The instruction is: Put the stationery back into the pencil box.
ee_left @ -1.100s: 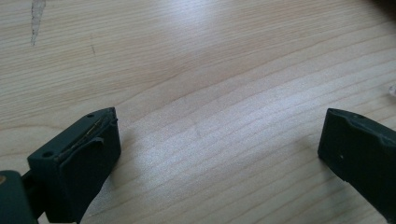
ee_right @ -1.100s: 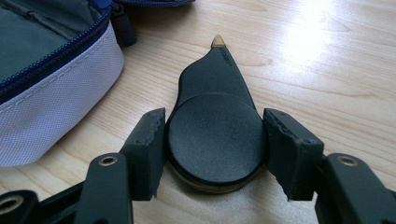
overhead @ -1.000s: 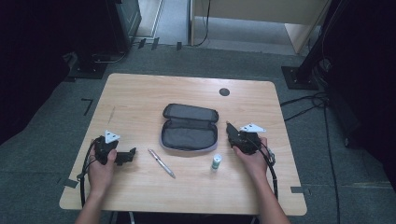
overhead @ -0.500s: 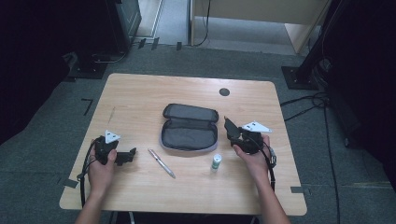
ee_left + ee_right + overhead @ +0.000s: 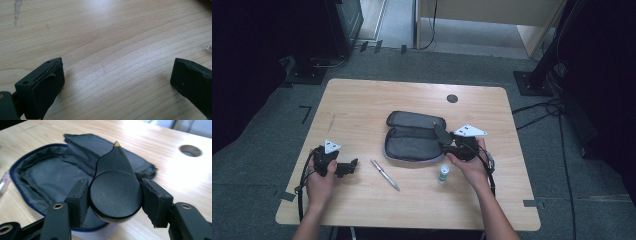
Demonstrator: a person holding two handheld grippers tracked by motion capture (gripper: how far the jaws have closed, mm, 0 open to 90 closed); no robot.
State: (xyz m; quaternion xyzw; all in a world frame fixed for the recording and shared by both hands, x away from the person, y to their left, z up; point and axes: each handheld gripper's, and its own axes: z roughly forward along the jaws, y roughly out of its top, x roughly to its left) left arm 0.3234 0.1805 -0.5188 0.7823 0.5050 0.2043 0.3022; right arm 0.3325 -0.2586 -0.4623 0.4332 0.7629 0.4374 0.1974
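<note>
A light wooden table (image 5: 362, 100) with rounded corners stands on grey carpet (image 5: 257, 165). Near its far edge a round hole (image 5: 452, 98) is cut through the top, and a pale scuff (image 5: 17, 10) marks the wood grain on the left side. Beyond the table the room is dark, with black stands (image 5: 532, 80) at both sides and cables (image 5: 557, 107) trailing over the floor on the right.

An open dark pouch (image 5: 412, 142) with a blue edge lies in the middle of the table. The right gripper (image 5: 113, 195) is clamped on a black tape dispenser (image 5: 115, 187), the pads pressing its round body from both sides, and holds it above the right end of the pouch with its pointed tip aimed over the lining.

The left gripper (image 5: 115, 80) rests low over bare wood at the left, jaws spread wide with nothing between them. A pen (image 5: 385, 175) lies between it and the pouch, and a small white bottle (image 5: 444, 173) with a green cap stands just in front of the pouch.
</note>
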